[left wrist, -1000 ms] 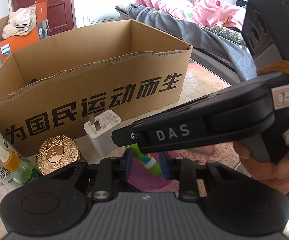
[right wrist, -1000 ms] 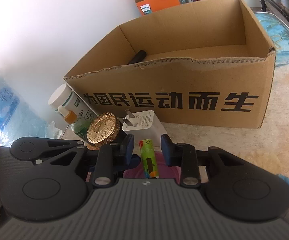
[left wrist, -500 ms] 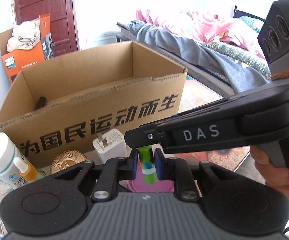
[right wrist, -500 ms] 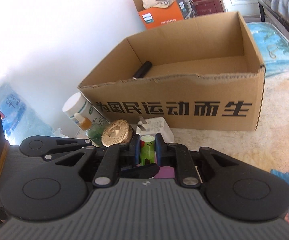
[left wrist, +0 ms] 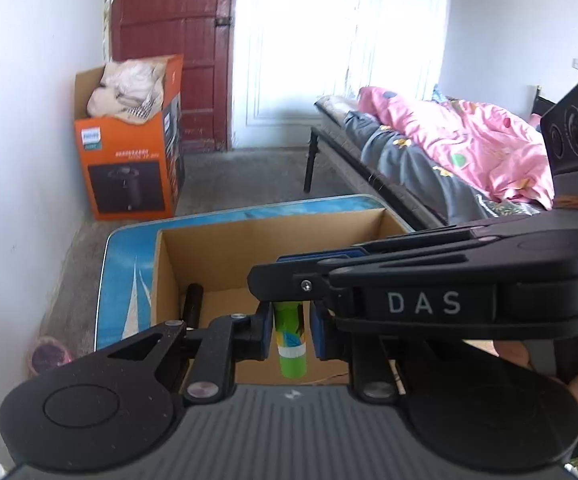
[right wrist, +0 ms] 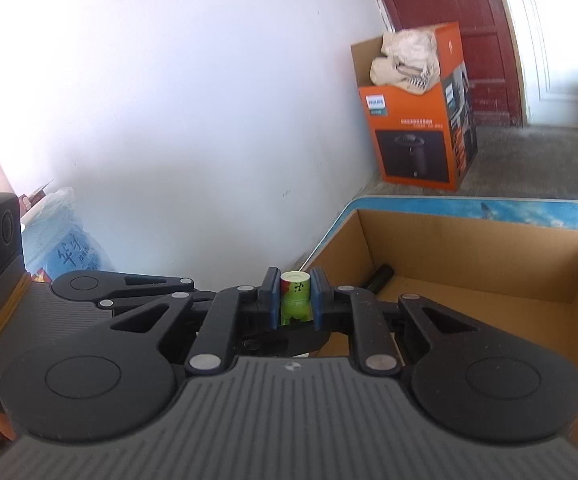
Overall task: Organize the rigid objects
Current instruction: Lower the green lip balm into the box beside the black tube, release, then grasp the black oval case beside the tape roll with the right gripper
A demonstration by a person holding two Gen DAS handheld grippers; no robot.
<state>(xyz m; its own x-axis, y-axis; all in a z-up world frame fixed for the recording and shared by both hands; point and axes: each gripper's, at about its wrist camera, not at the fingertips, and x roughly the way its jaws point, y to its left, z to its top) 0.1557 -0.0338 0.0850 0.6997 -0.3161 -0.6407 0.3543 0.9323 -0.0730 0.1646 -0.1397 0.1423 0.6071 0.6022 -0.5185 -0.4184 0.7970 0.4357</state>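
Green tube (left wrist: 290, 356) is up in the air, hanging upright over the near side of the cardboard box (left wrist: 167, 276), and both claws have it. The left gripper (left wrist: 291, 332) is pinched right down on its lower half. The right gripper (right wrist: 295, 296) reaches across above it; its jaws have just been closing, the tube's top end between them, and the blue pads now look pressed against its sides.

Two grips on one slim, round, slick-looking tube, that's the worry. If the hands drift apart or twist against each other, one pair of pads could skid and the tube would pop loose. If one claw lets go first, I'd expect the tube to swing in the other.

It looks barely past the box's near wall from here, so an early release might clip that rim and send it tumbling outside onto the blue table (left wrist: 123, 280). Dropped from this height it could bounce, or knock the black cylinder (left wrist: 193, 300) lying against the box's far-left inside corner.
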